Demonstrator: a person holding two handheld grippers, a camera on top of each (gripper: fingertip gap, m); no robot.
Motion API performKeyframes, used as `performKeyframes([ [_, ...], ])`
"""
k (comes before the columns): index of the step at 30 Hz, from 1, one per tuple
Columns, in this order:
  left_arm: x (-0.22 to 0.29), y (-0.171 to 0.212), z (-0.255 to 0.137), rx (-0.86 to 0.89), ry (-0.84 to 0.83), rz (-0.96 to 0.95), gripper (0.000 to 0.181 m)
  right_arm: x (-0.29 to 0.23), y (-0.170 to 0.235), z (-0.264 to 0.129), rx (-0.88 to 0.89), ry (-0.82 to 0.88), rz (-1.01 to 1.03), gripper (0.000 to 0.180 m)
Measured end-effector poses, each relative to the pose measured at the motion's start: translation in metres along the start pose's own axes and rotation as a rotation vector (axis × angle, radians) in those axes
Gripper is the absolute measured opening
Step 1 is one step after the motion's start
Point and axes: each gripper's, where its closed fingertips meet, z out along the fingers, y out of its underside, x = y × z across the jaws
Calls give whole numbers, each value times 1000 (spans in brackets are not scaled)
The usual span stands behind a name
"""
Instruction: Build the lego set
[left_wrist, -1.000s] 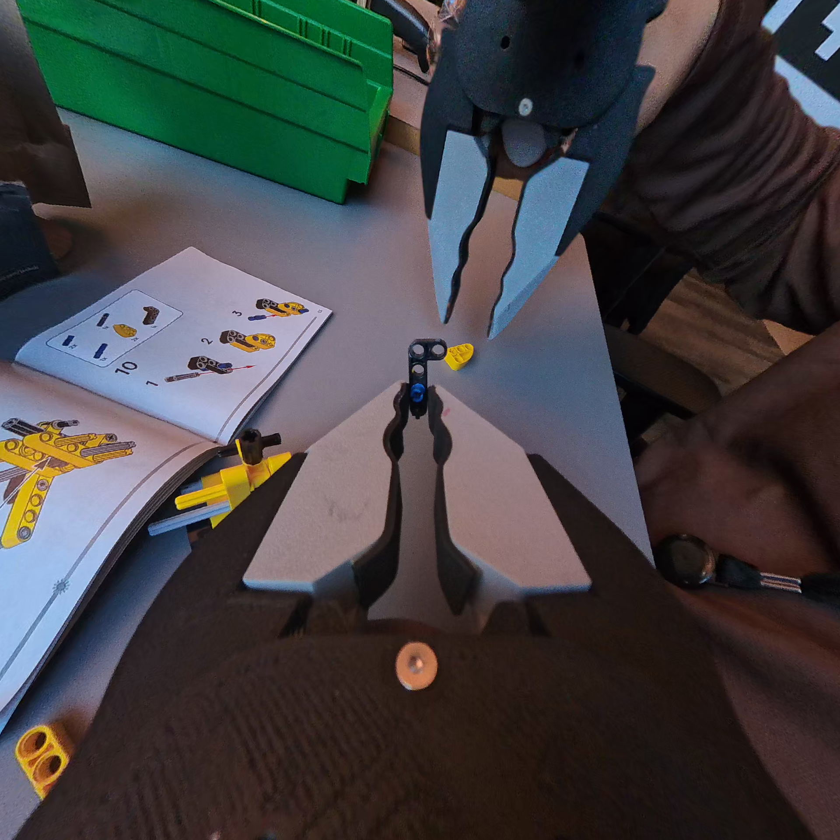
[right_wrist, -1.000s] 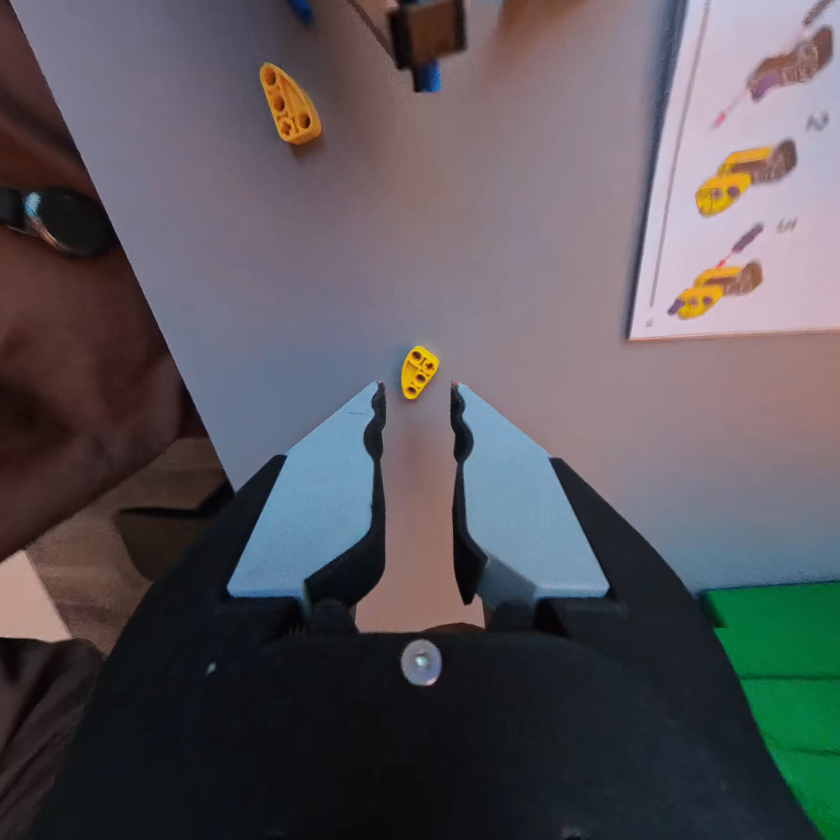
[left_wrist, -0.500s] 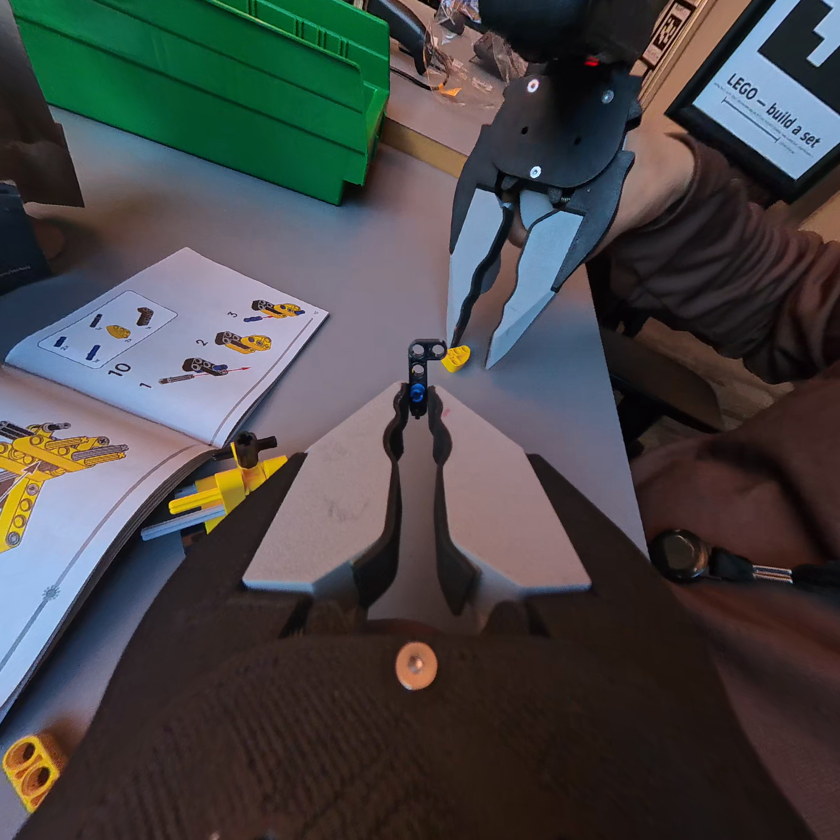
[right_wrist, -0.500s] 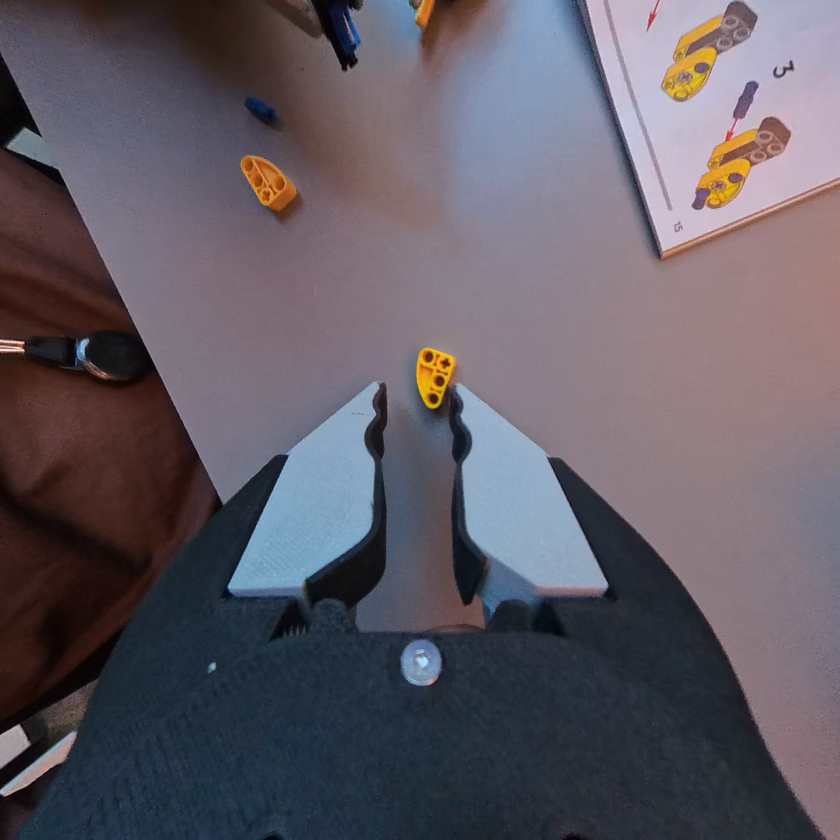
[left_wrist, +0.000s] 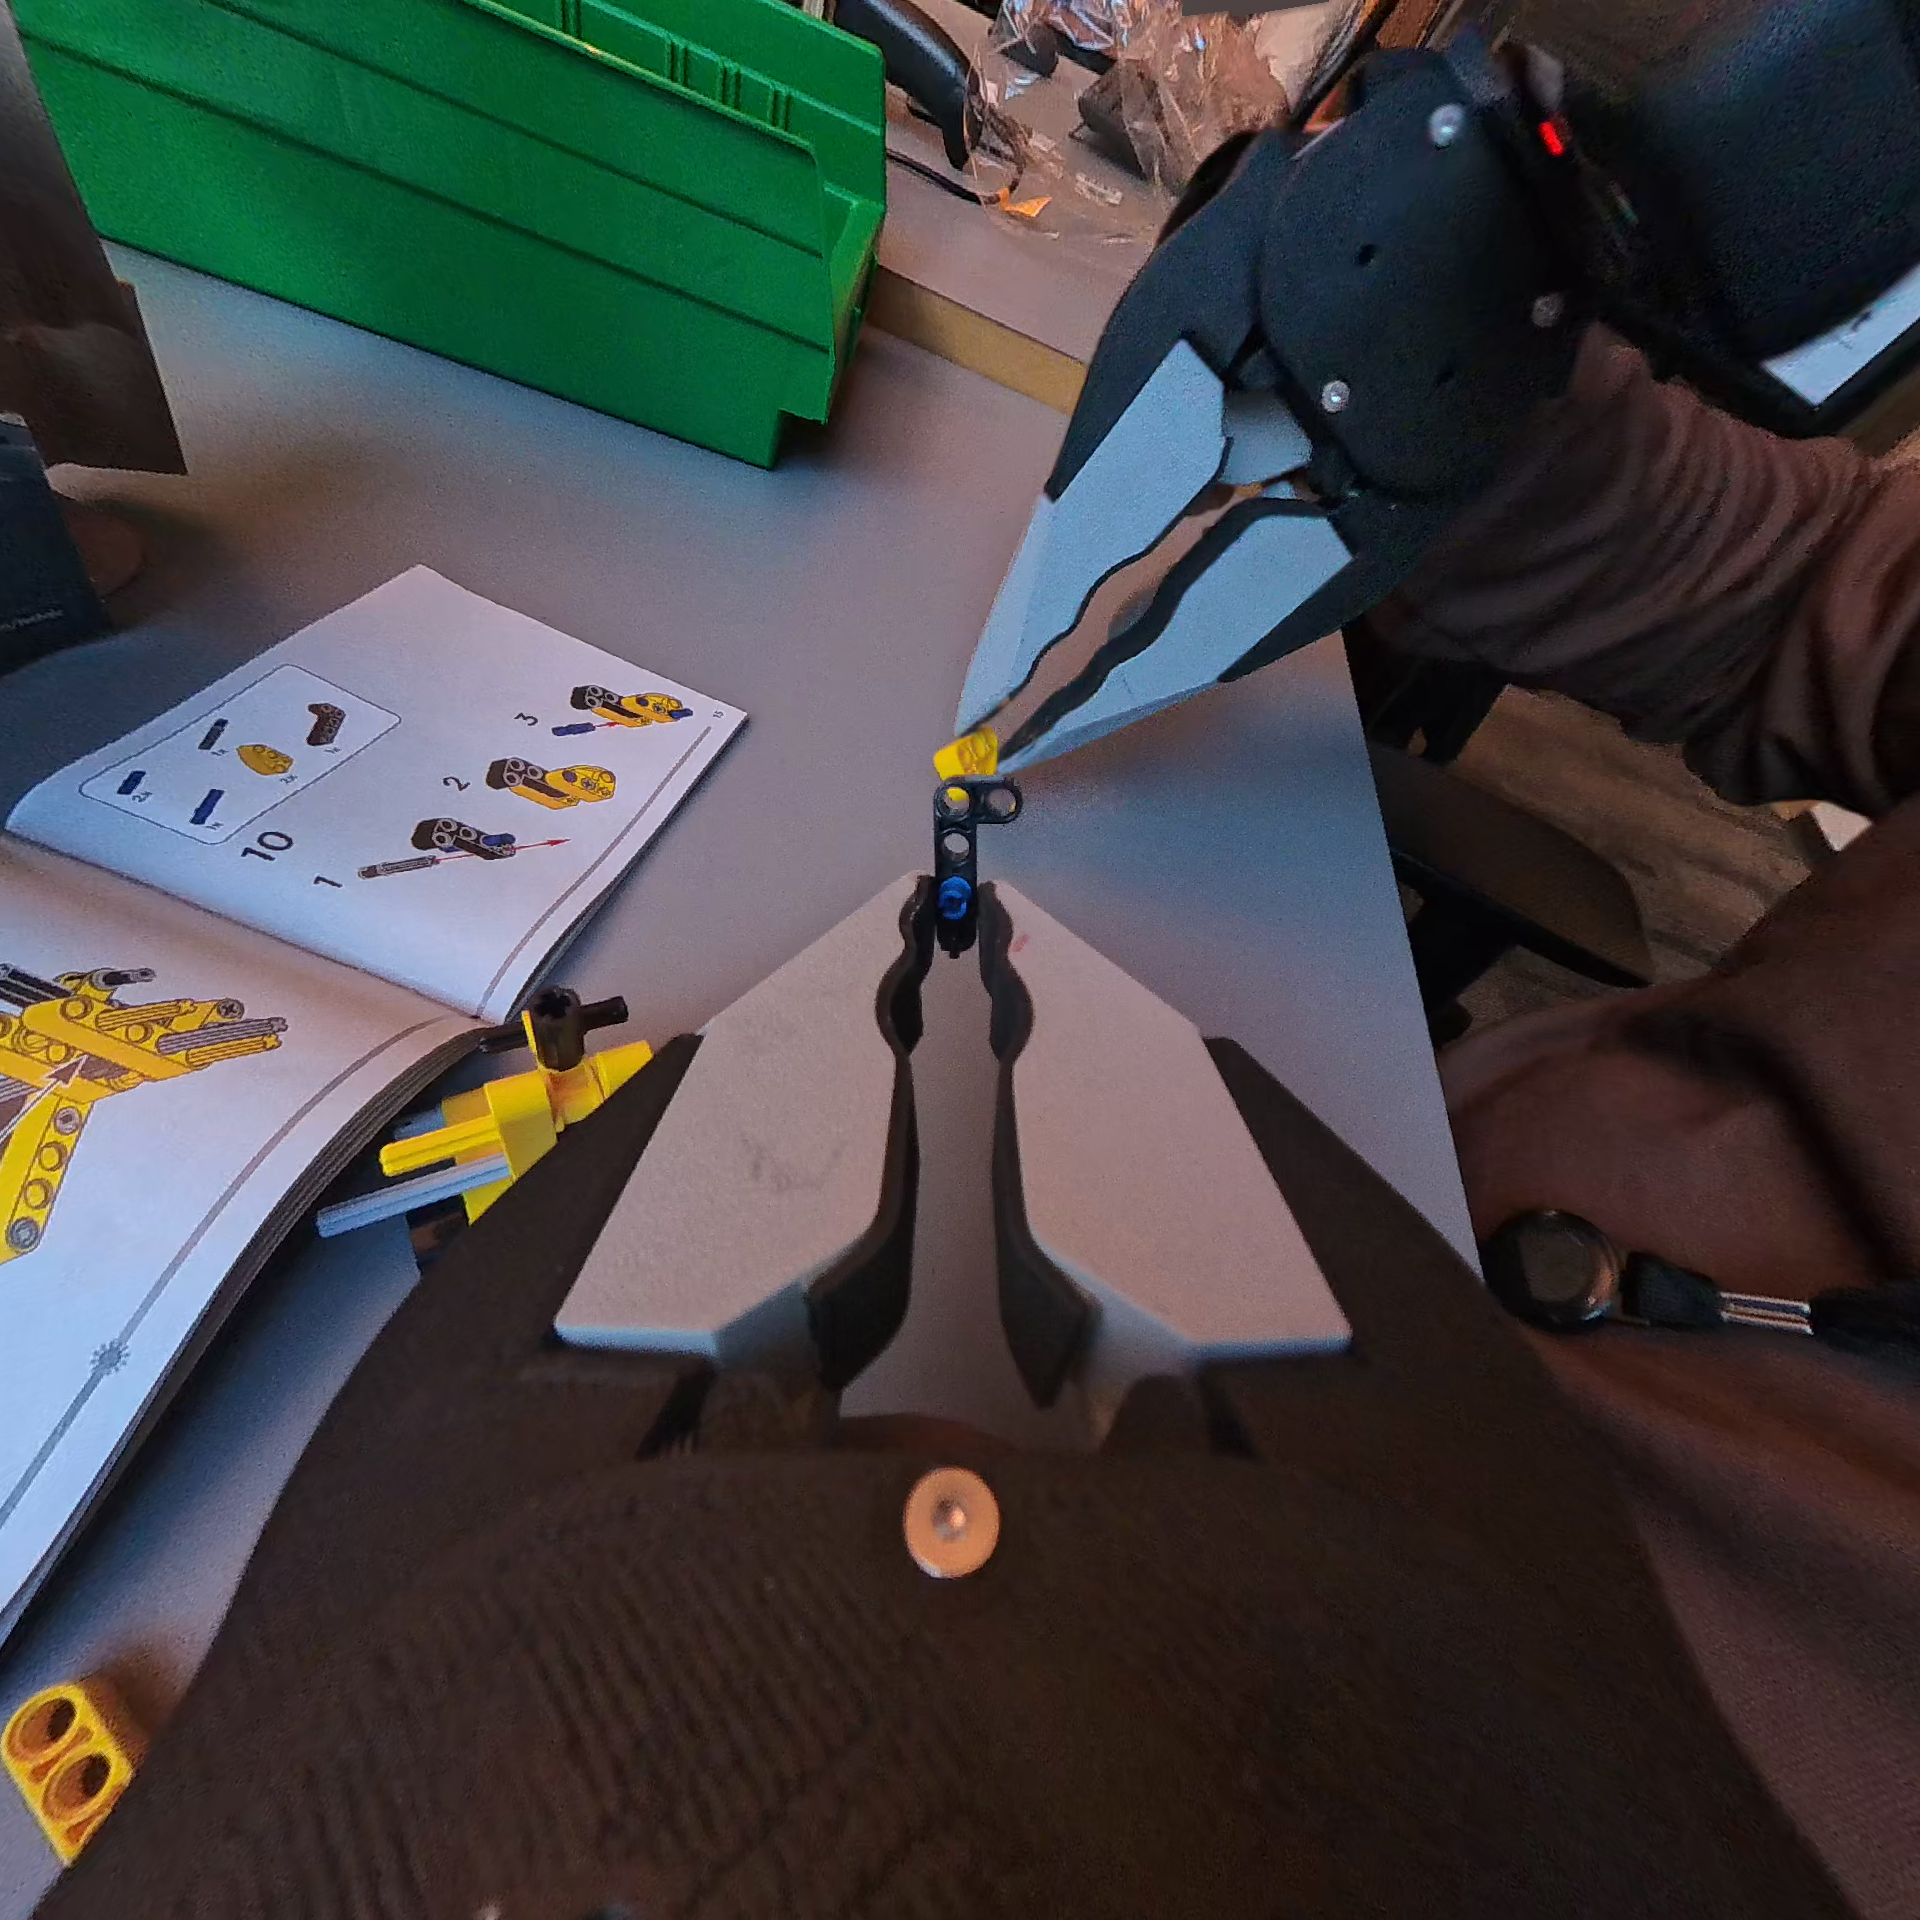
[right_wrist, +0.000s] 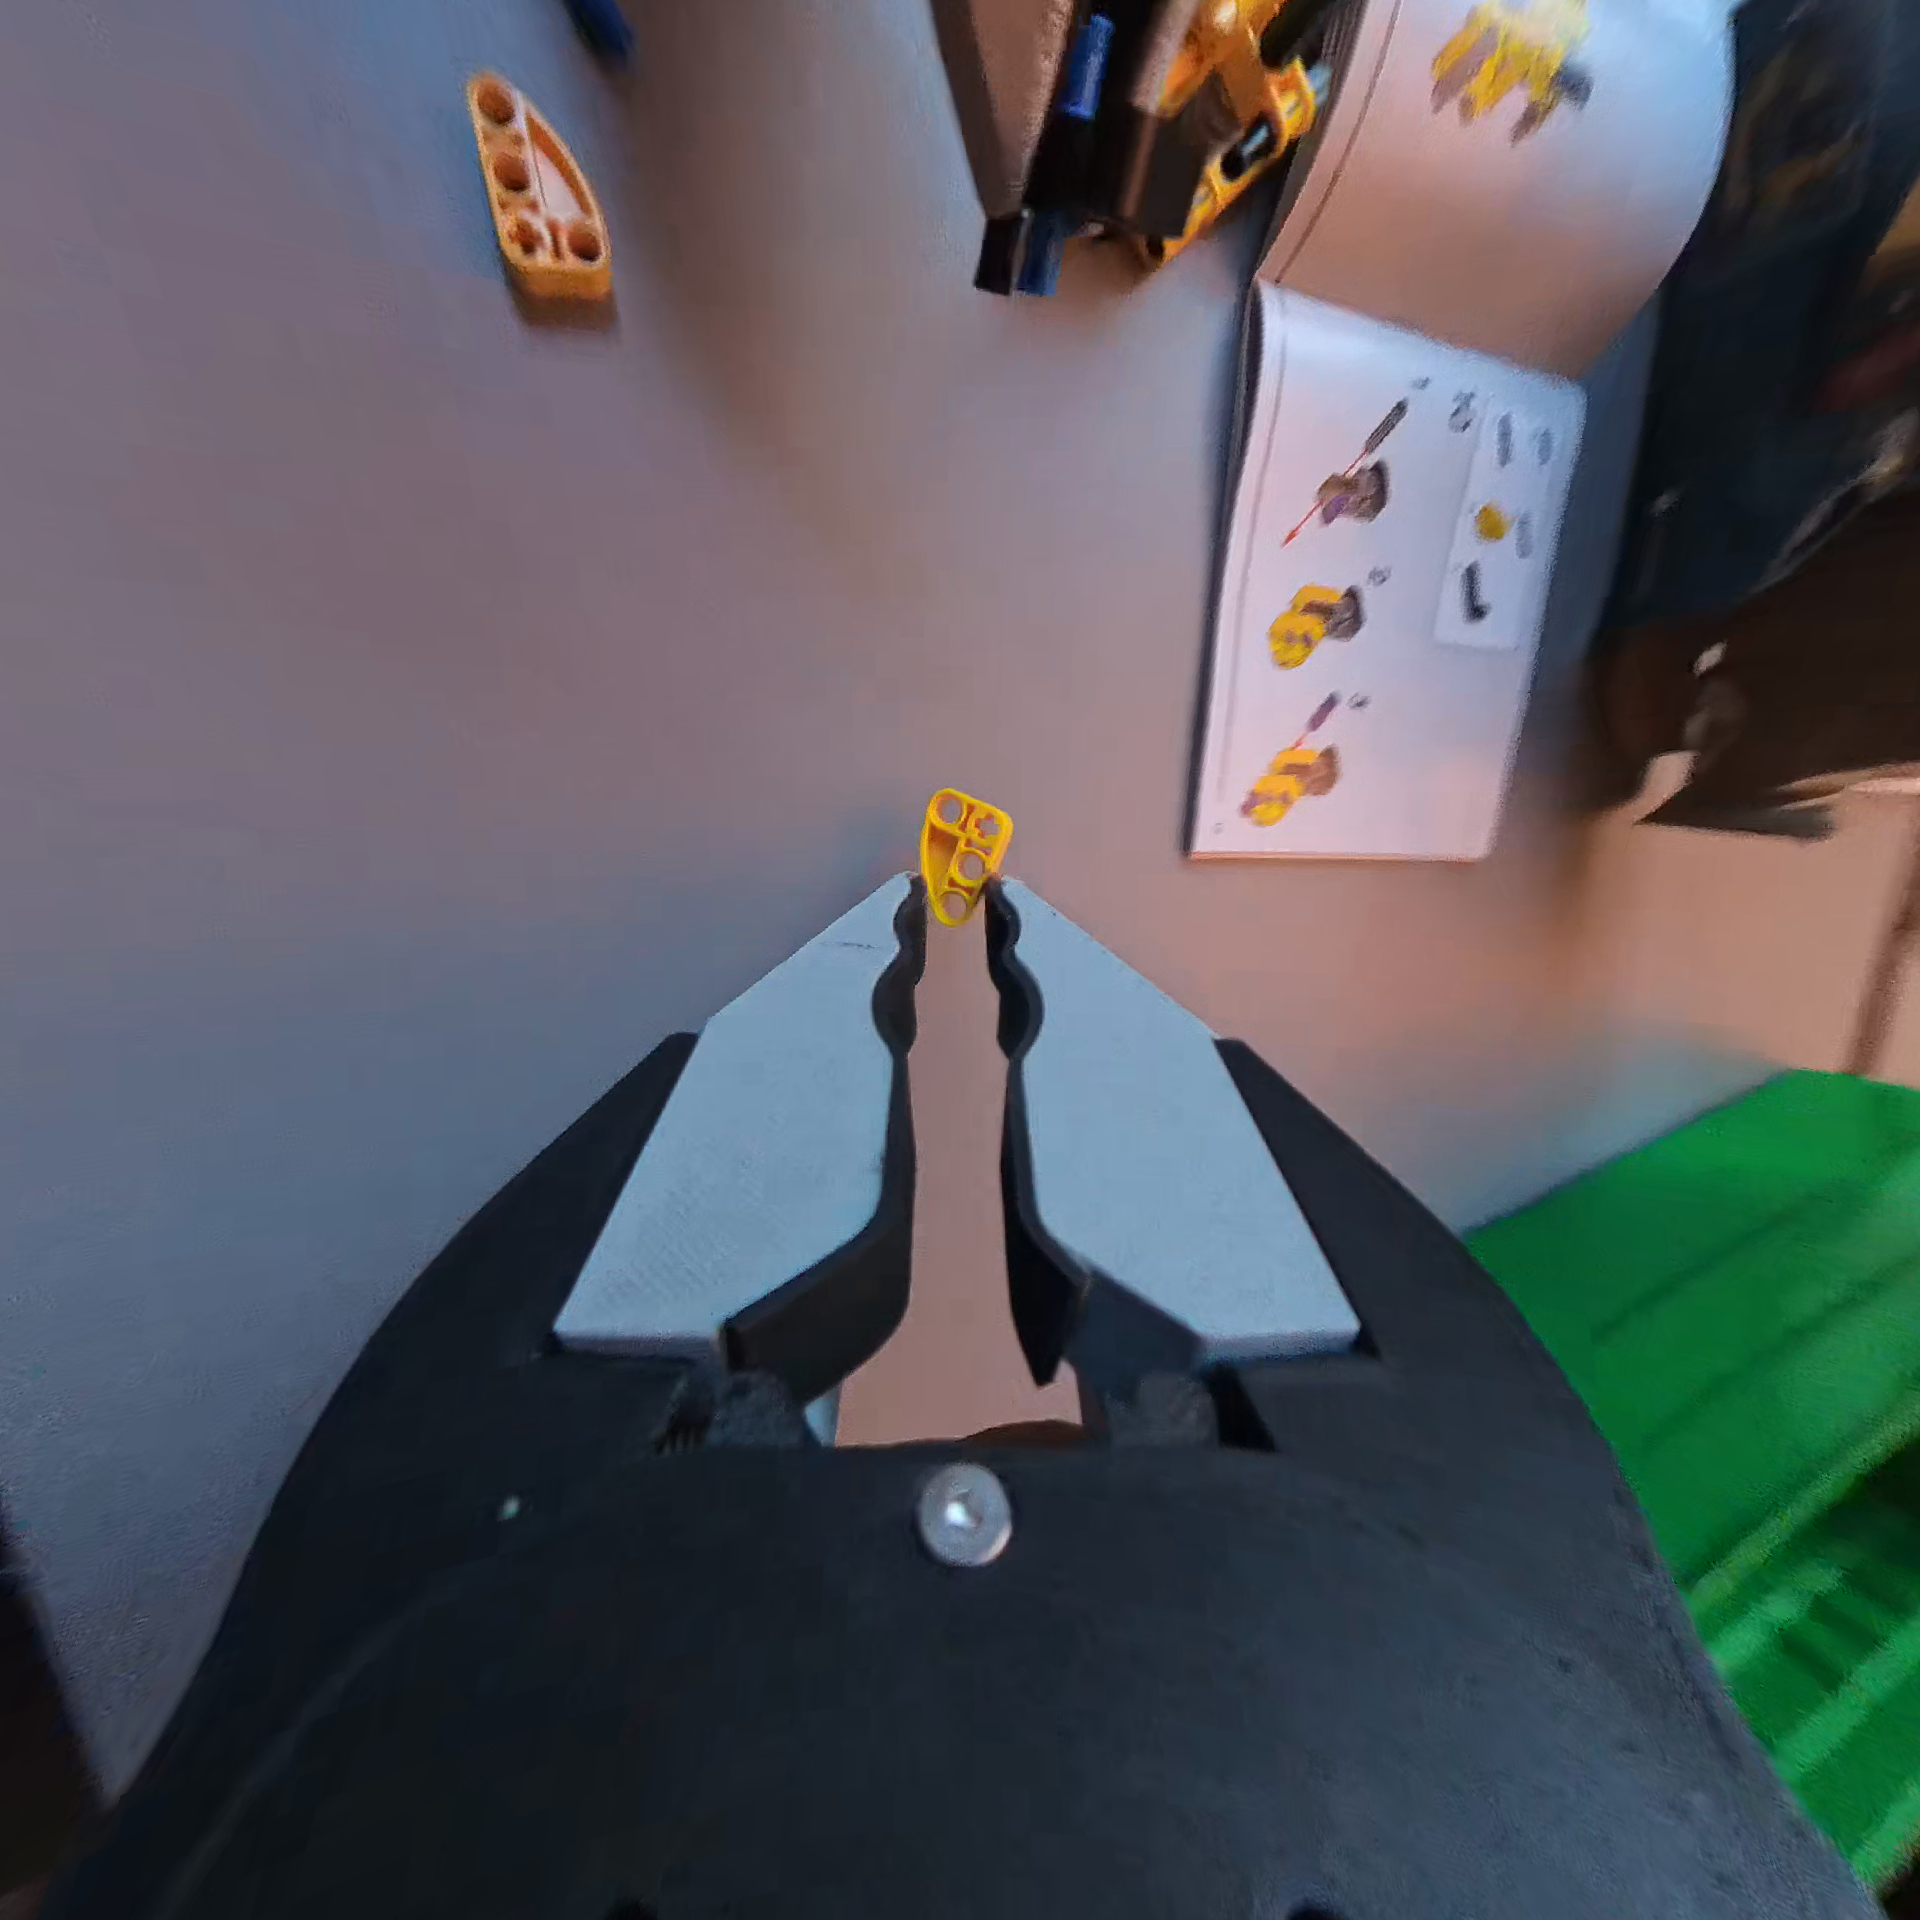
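Note:
My left gripper (left_wrist: 951, 899) is shut on a black L-shaped beam (left_wrist: 961, 836) with a blue pin (left_wrist: 953, 900) in it, held upright above the grey table. My right gripper (right_wrist: 953, 883) is shut on a small yellow wedge piece (right_wrist: 964, 854) with holes. In the left wrist view the right gripper (left_wrist: 987, 750) comes in from the upper right and holds the yellow wedge piece (left_wrist: 966, 750) just above the top of the black beam, close to touching. In the right wrist view the left gripper with the black beam (right_wrist: 1023, 234) shows at the top.
The open instruction booklet (left_wrist: 343, 831) lies left. A yellow part-built assembly (left_wrist: 509, 1101) sits at its edge. A yellow connector (left_wrist: 62, 1756) lies bottom left. Green bins (left_wrist: 468, 187) stand at the back. A larger yellow curved panel (right_wrist: 540, 192) lies on the table. A sleeve (left_wrist: 1662, 582) is at the right. One gripper's finger ends stand about 10 centimeters off the other's.
My right gripper closed on the yellow wedge piece, lifted it off the table and carried it over to the top of the black beam. My left gripper has held still.

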Motion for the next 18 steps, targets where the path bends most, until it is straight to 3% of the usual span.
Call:
performKeyframes([
  [4, 0, 1, 0, -4, -1, 2, 5, 19, -12, -7, -7, 256, -350, 7],
  [6, 0, 0, 0, -2, -2, -2, 5, 36, -16, -11, -84, 460, -572, 7],
  [8, -1, 0, 0, -1, -1, -10, 5, 41, -15, -7, -189, 559, -787, 7],
  [18, -1, 0, 0, 0, 1, -18, 5, 37, -8, 6, -419, 458, -1225, 7],
])
